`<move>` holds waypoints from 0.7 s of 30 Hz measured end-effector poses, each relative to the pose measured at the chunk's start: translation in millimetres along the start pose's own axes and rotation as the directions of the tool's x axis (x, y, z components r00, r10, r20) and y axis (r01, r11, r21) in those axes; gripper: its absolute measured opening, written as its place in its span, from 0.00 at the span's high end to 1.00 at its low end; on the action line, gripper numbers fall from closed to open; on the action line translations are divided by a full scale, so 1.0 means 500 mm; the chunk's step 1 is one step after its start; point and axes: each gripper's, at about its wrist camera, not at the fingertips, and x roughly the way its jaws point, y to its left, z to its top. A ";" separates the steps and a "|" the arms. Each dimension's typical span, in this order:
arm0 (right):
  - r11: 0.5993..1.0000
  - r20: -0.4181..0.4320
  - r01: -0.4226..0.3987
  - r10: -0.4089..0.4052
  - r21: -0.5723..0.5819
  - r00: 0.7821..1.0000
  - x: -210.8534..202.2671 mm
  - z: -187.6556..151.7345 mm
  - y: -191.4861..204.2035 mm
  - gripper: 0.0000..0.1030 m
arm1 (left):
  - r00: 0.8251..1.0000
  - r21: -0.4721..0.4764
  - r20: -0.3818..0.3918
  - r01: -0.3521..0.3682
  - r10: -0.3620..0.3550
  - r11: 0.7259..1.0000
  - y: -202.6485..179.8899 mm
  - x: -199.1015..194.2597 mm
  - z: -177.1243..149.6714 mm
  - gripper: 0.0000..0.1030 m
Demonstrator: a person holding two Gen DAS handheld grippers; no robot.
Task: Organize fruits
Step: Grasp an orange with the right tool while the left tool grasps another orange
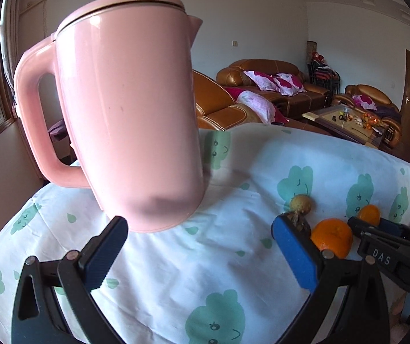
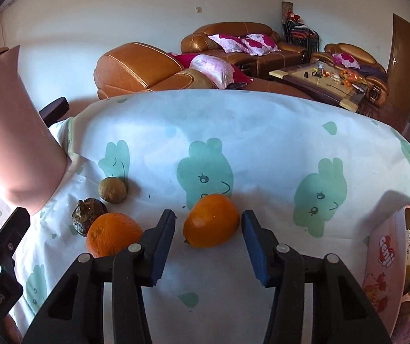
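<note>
An orange (image 2: 211, 220) lies on the cloth between the fingertips of my right gripper (image 2: 209, 216). A thin gap shows on each side of it, so the gripper is open. To its left lie a second orange (image 2: 113, 236), a dark shrivelled fruit (image 2: 87, 215) and a brownish round fruit (image 2: 112, 189). In the left wrist view my left gripper (image 1: 202, 238) stands wide open with nothing between its fingers. The same fruits sit past its right finger (image 1: 294, 249): the larger-looking orange (image 1: 332, 238), the brownish fruit (image 1: 301, 203) and the other orange (image 1: 369, 215).
A tall pink kettle (image 1: 124, 109) stands just beyond my left gripper's left finger. A pink carton (image 2: 385, 258) at the right edge holds an orange and dark fruits. The white cloth with green figures (image 2: 262, 143) covers the table; sofas and a coffee table lie behind.
</note>
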 end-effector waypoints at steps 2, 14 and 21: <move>1.000 0.002 -0.012 0.012 0.012 1.000 -0.003 -0.004 -0.006 0.60 | 1.000 -0.003 -0.007 0.003 -0.003 1.000 0.004 0.002 -0.001 0.00; 0.997 0.202 0.023 -0.007 -0.076 0.979 -0.191 -0.126 -0.028 0.61 | 0.969 -0.001 -0.048 0.242 -0.241 0.970 -0.029 -0.025 -0.011 0.07; 0.999 0.241 0.006 0.002 -0.032 0.971 -0.253 -0.174 -0.079 0.61 | 0.965 0.066 -0.104 0.249 -0.241 0.966 -0.130 -0.015 -0.013 0.15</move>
